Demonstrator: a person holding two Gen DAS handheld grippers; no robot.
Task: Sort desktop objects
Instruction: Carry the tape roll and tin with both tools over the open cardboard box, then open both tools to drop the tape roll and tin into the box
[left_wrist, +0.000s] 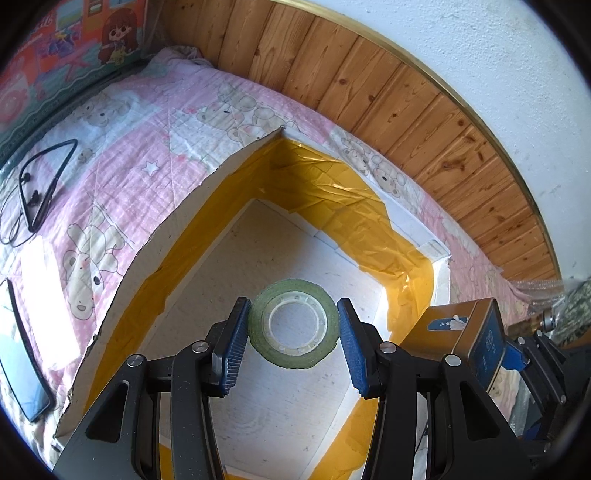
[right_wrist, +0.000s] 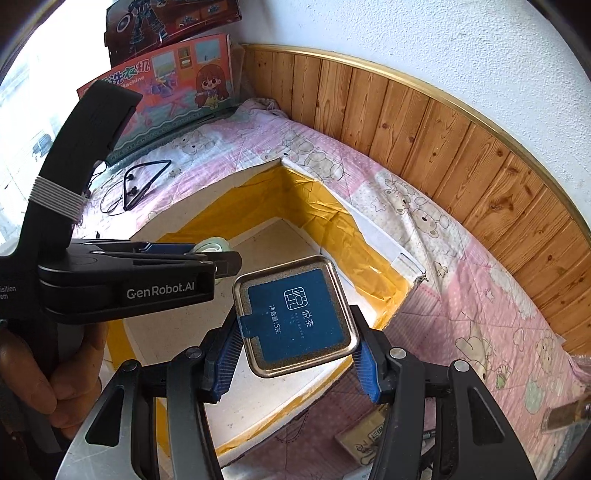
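A green tape roll (left_wrist: 293, 291) with a white core sits between the blue pads of my left gripper (left_wrist: 291, 306), which is shut on it over the white floor of an open cardboard box (left_wrist: 184, 206) lined with yellow tape. My right gripper (right_wrist: 295, 332) is shut on a square metal tin (right_wrist: 295, 314) with a dark blue label, held tilted above the box's (right_wrist: 369, 218) near right part. The tin (left_wrist: 461, 332) also shows at the right of the left wrist view. In the right wrist view the left gripper (right_wrist: 207, 254) is at the left with the roll (right_wrist: 212, 244).
The box lies on a pink bear-print bedspread (left_wrist: 122, 177) beside a wood-panelled wall (left_wrist: 406, 110). Neckband earphones (right_wrist: 144, 184) and a phone (left_wrist: 22, 362) lie to the left. A cartoon toy box (right_wrist: 173, 85) stands at the back. A small carton (right_wrist: 365, 439) lies near the front.
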